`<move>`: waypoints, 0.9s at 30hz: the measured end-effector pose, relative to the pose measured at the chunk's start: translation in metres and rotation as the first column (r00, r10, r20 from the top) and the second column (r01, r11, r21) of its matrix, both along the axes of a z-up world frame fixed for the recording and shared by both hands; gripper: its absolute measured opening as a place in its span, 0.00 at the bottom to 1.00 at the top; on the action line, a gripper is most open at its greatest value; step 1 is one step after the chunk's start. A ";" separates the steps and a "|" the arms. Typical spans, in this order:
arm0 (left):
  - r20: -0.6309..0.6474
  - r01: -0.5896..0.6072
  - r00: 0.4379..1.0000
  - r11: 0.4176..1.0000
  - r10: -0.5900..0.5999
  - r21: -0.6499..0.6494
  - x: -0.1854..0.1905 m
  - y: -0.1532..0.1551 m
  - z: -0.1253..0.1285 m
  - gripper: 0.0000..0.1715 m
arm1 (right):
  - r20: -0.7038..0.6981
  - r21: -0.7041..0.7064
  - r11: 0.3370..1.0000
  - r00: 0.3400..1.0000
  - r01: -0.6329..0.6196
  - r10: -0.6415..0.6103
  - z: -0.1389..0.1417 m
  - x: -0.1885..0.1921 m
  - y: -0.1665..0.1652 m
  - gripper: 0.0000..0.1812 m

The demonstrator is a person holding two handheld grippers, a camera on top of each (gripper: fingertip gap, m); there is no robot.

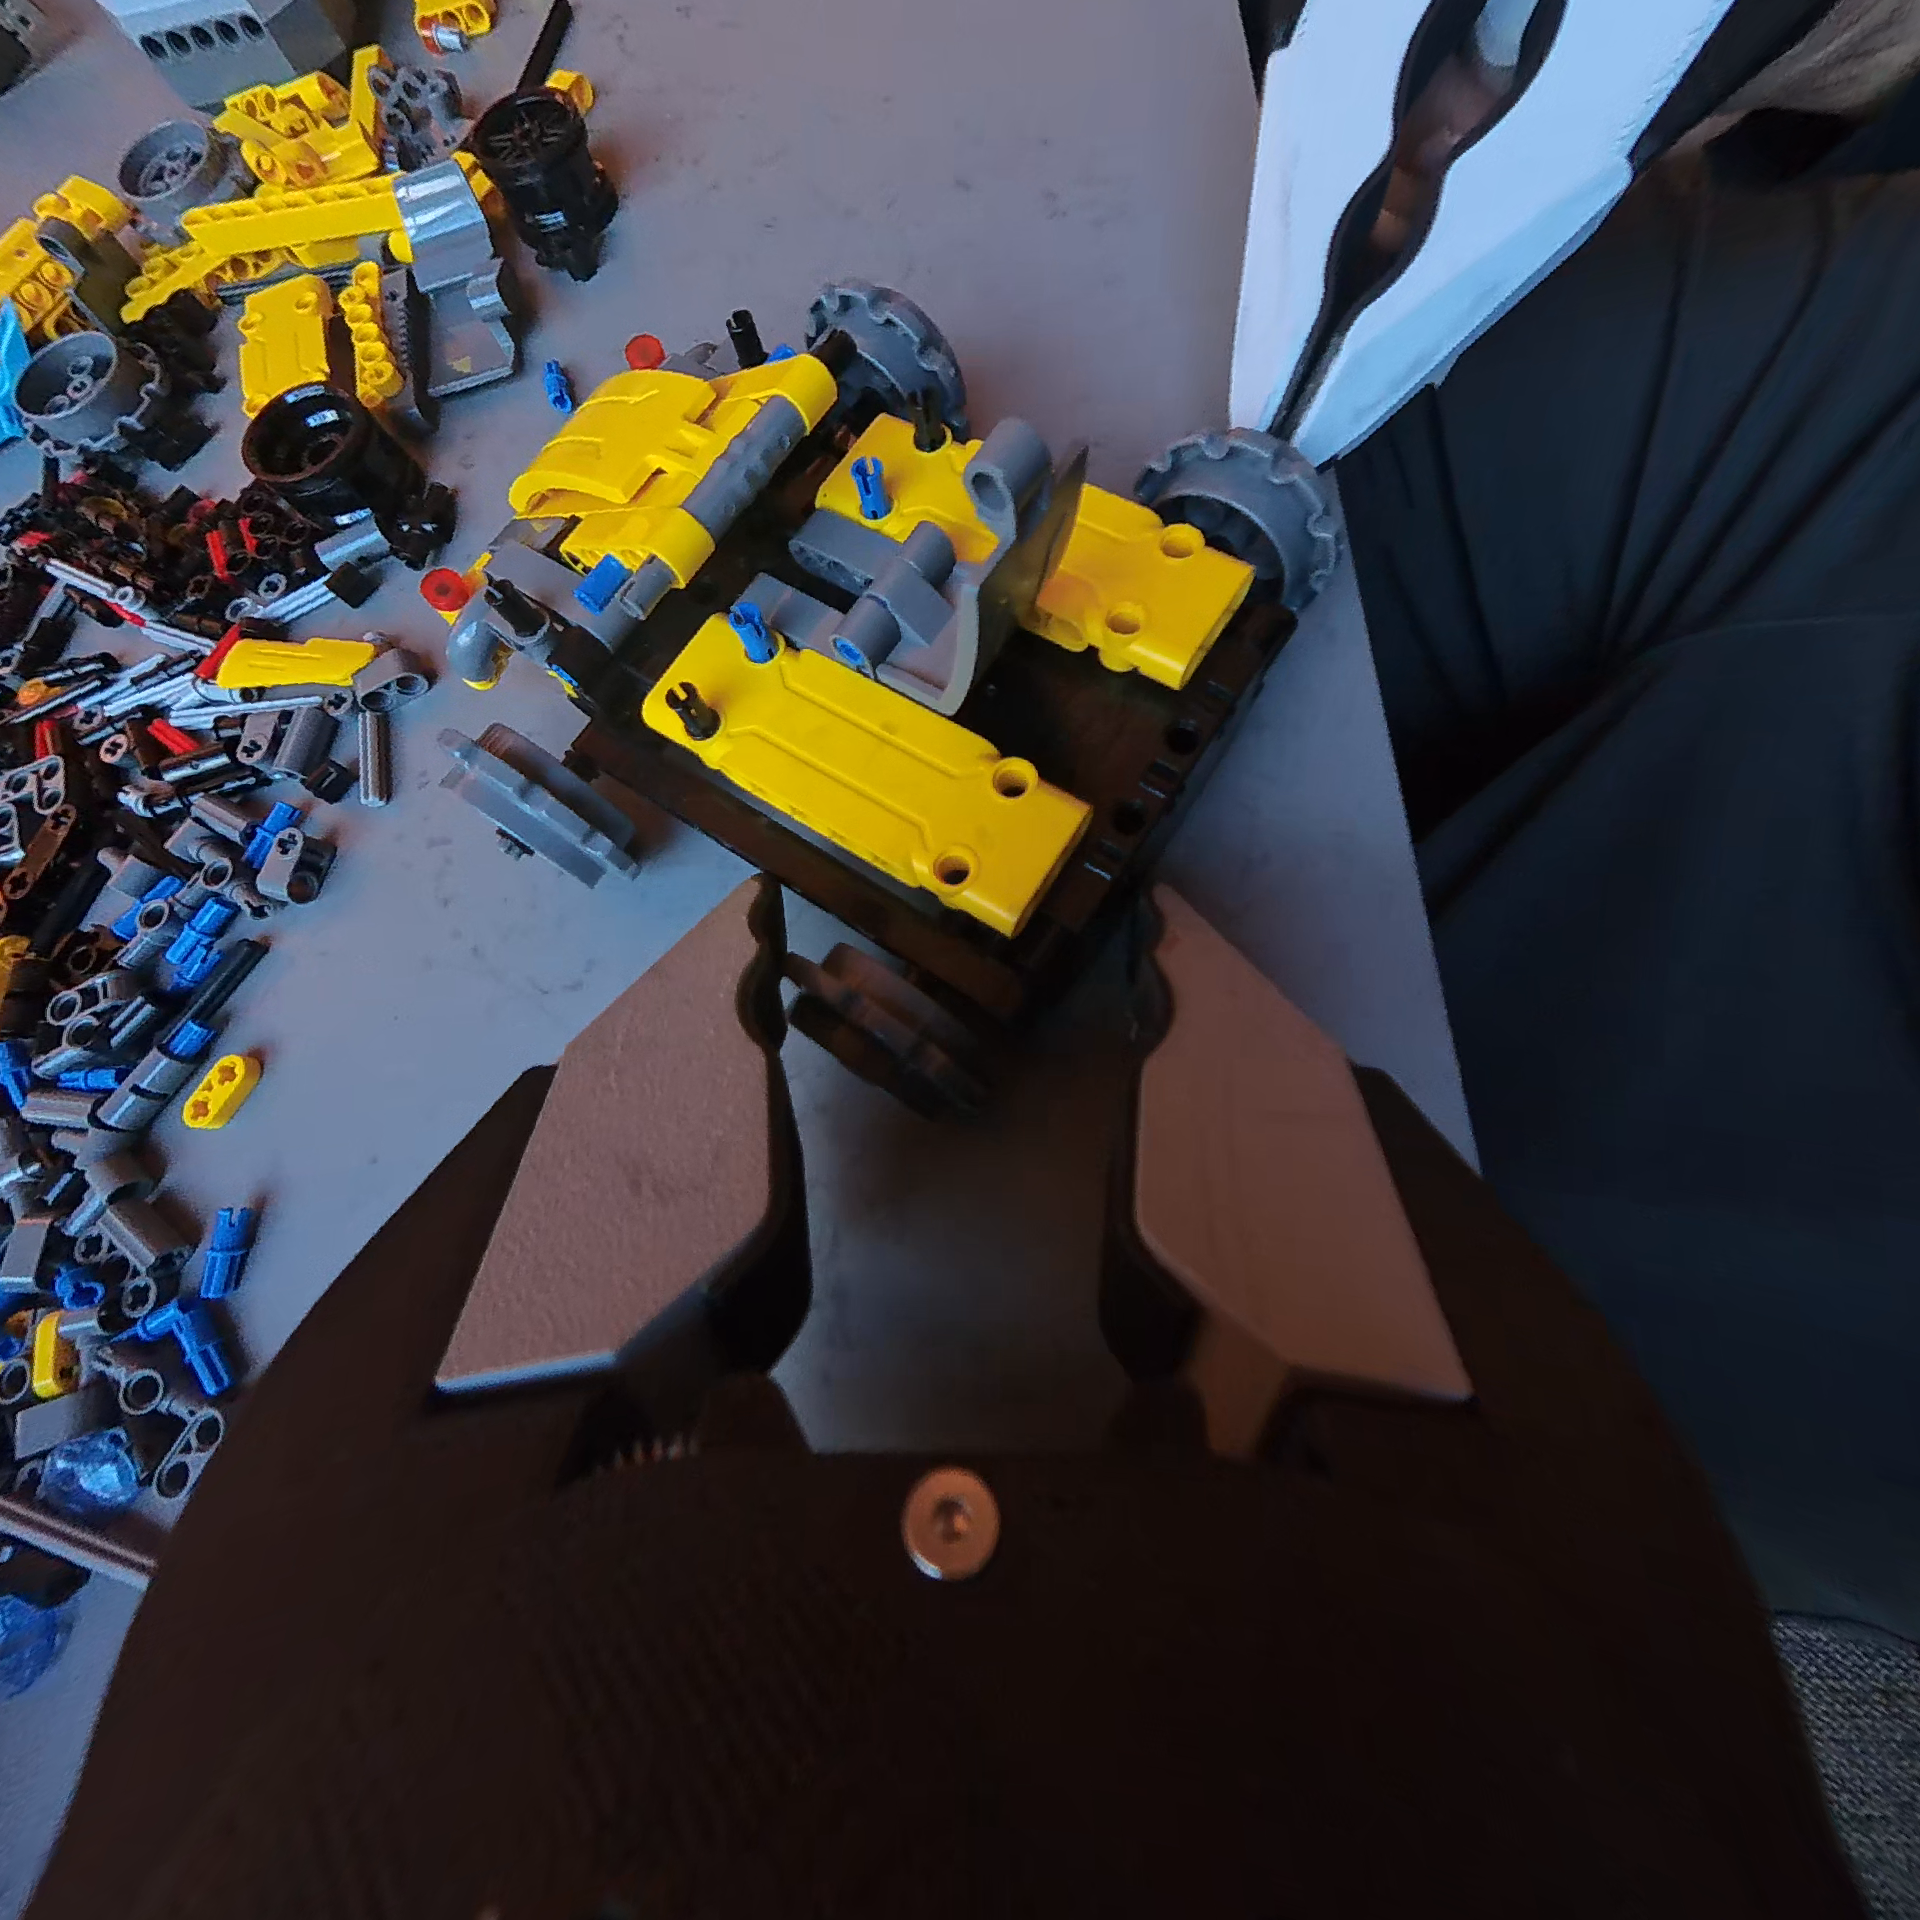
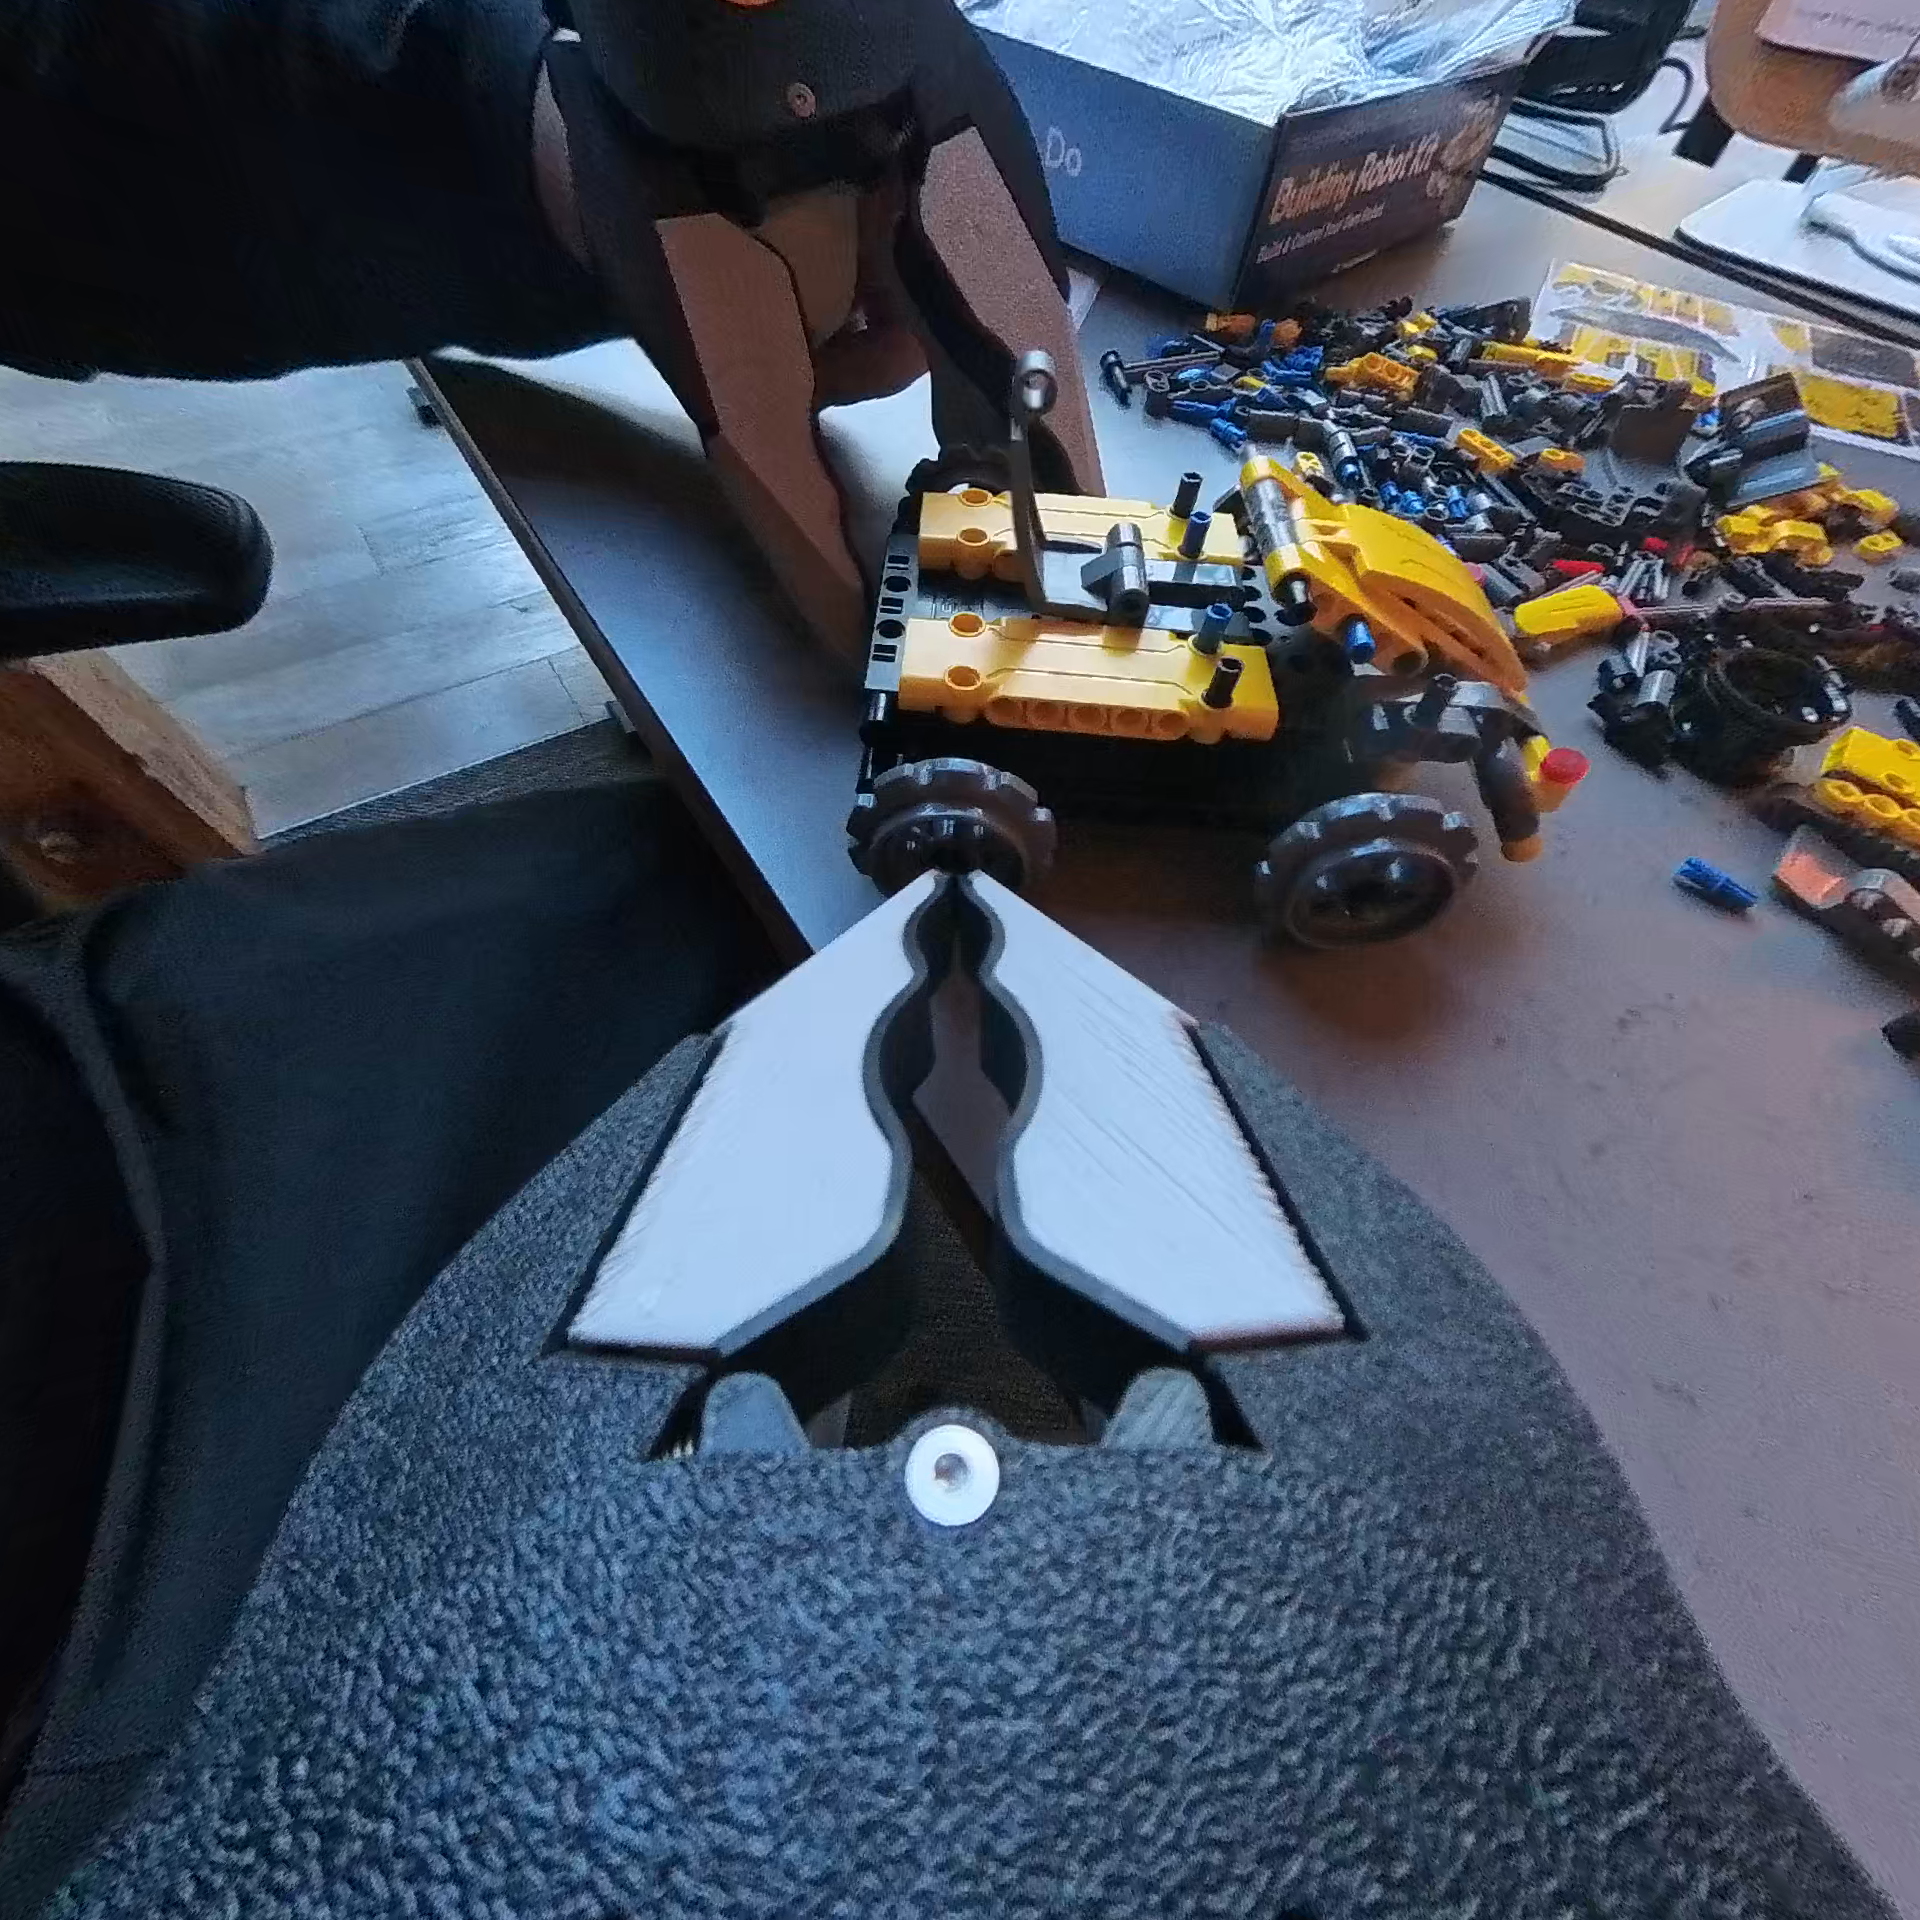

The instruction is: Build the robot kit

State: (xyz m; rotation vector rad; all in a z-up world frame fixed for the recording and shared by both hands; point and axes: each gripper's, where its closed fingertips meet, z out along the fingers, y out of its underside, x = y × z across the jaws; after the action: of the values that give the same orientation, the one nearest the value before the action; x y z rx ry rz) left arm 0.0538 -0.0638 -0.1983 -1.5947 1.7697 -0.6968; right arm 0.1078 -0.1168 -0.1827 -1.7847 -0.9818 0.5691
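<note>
A yellow and black brick-built vehicle point(image 1: 862, 748) with grey wheels stands near the table's edge; it also shows in the right wrist view point(image 2: 1081, 665). My left gripper point(image 1: 961, 925), with brown fingers, is shut across the vehicle's black rear chassis, one finger on each side. It appears behind the vehicle in the right wrist view point(image 2: 951, 540). My right gripper point(image 2: 948, 883), with white fingers, is shut, and its tips rest against the hub of the near rear wheel point(image 2: 951, 831). The left wrist view shows it point(image 1: 1294, 431) at that grey wheel point(image 1: 1236, 520).
A large pile of loose yellow, black, grey and blue parts point(image 1: 156, 831) point(image 2: 1558, 436) covers the table beside the vehicle. A kit box point(image 2: 1247, 156) and a printed sheet point(image 2: 1714, 353) lie behind. The table edge point(image 2: 623, 644) runs close by, next to a person's dark clothing point(image 1: 1662, 727).
</note>
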 end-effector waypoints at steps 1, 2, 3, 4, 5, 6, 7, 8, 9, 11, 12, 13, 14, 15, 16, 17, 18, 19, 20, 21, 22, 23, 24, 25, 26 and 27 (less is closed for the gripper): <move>0.002 0.001 1.000 1.000 -0.001 0.001 0.001 0.000 0.000 0.37 | 0.002 0.006 1.000 1.000 0.000 0.000 0.000 0.001 0.000 0.00; 0.003 0.002 1.000 1.000 -0.002 0.001 0.001 0.000 -0.001 0.37 | 0.005 0.007 1.000 1.000 -0.004 0.004 0.000 0.001 -0.001 0.00; 0.004 0.002 1.000 1.000 -0.002 0.002 0.002 0.000 -0.001 0.37 | 0.012 0.003 1.000 1.000 -0.007 0.007 -0.001 0.002 -0.001 0.01; 0.004 0.002 1.000 1.000 -0.002 0.003 0.002 0.000 -0.001 0.37 | 0.022 0.003 1.000 1.000 -0.006 0.006 -0.002 0.003 -0.001 0.04; 0.005 0.003 1.000 1.000 -0.003 0.004 0.002 0.000 -0.001 0.37 | 0.030 0.006 1.000 1.000 -0.006 0.006 -0.002 0.003 -0.001 0.05; 0.005 0.003 1.000 1.000 -0.003 0.004 0.003 0.000 -0.001 0.37 | 0.038 0.012 1.000 0.999 -0.008 0.007 -0.002 0.002 -0.002 0.05; 0.005 0.004 1.000 1.000 -0.004 0.003 0.003 0.000 -0.001 0.37 | 0.048 0.019 1.000 0.999 -0.007 0.006 -0.002 0.001 -0.002 0.05; 0.005 0.003 1.000 1.000 -0.003 0.003 0.003 0.001 -0.002 0.37 | 0.059 0.027 1.000 0.998 0.001 -0.003 -0.002 0.001 -0.001 0.05; 0.005 0.003 1.000 1.000 -0.003 0.004 0.003 0.001 -0.002 0.37 | 0.064 0.034 0.999 0.998 0.008 -0.011 -0.002 0.001 0.000 0.04; 0.005 0.003 1.000 1.000 -0.003 0.003 0.003 0.000 -0.001 0.37 | 0.062 0.027 1.000 0.998 0.011 -0.013 -0.002 0.000 0.001 0.04; 0.004 0.004 1.000 1.000 -0.004 0.001 0.003 0.000 -0.001 0.37 | 0.059 0.023 1.000 0.998 0.010 -0.011 -0.002 0.000 0.001 0.04; 0.003 0.009 1.000 1.000 -0.009 -0.001 0.002 -0.002 -0.001 0.37 | 0.056 0.019 1.000 0.998 0.005 -0.006 -0.003 -0.001 0.000 0.04; 0.002 0.008 1.000 1.000 -0.008 -0.005 0.002 -0.002 -0.001 0.37 | 0.053 0.016 1.000 0.999 -0.002 0.001 -0.003 -0.003 -0.001 0.04; 0.002 0.009 1.000 1.000 -0.009 -0.005 0.002 -0.003 -0.001 0.37 | 0.052 0.016 1.000 0.999 -0.005 0.004 -0.003 -0.005 -0.001 0.04; 0.001 0.005 1.000 1.000 -0.005 -0.010 0.002 -0.004 0.000 0.37 | 0.053 0.017 1.000 0.999 -0.006 0.006 -0.003 -0.005 -0.001 0.04; -0.001 0.000 1.000 1.000 0.000 -0.015 0.002 -0.003 -0.001 0.37 | 0.055 0.016 1.000 0.998 -0.007 0.006 -0.003 -0.005 -0.001 0.04; 0.000 -0.002 1.000 1.000 0.002 -0.013 0.002 -0.003 -0.001 0.37 | 0.057 0.013 1.000 0.998 -0.007 0.006 -0.003 -0.005 -0.001 0.04; 0.001 -0.002 1.000 1.000 0.002 -0.007 0.003 -0.002 -0.001 0.37 | 0.059 0.012 1.000 0.998 -0.005 0.004 -0.003 -0.005 -0.001 0.04; 0.002 -0.002 1.000 1.000 0.002 -0.002 0.003 -0.002 -0.001 0.37 | 0.061 0.013 1.000 0.998 -0.002 0.001 -0.003 -0.004 -0.001 0.04; 0.003 -0.001 1.000 1.000 0.001 -0.001 0.003 -0.002 -0.001 0.37 | 0.061 0.015 1.000 0.998 0.003 -0.004 -0.003 -0.003 0.000 0.04; 0.004 -0.001 1.000 1.000 0.001 -0.002 0.003 -0.002 0.000 0.37 | 0.060 0.013 1.000 0.998 0.005 -0.006 -0.003 -0.003 0.000 0.04; 0.005 -0.002 1.000 1.000 0.002 -0.002 0.003 -0.002 0.000 0.37 | 0.060 0.009 1.000 0.998 0.000 -0.001 -0.003 -0.002 -0.001 0.04; 0.006 -0.004 1.000 1.000 0.004 0.000 0.004 -0.002 -0.001 0.37 | 0.063 0.006 1.000 0.998 -0.007 0.007 -0.003 -0.002 -0.002 0.06; 0.009 -0.009 1.000 1.000 0.009 0.011 0.005 -0.001 0.000 0.38 | 0.069 0.009 1.000 0.998 -0.011 0.010 -0.002 0.000 -0.003 0.07; 0.014 -0.015 1.000 1.000 0.014 0.027 0.006 0.000 0.000 0.40 | 0.077 0.017 1.000 0.997 -0.009 0.007 -0.001 0.004 -0.004 0.09; 0.019 -0.019 1.000 0.999 0.018 0.044 0.006 0.001 0.001 0.41 | 0.079 0.025 1.000 0.997 -0.002 0.000 0.000 0.009 -0.004 0.10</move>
State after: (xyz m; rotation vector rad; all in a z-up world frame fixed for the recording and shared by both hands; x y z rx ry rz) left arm 0.0599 -0.0626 -0.1972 -1.5686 1.7424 -0.6579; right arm 0.1168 -0.1204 -0.1823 -1.7958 -1.0399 0.4873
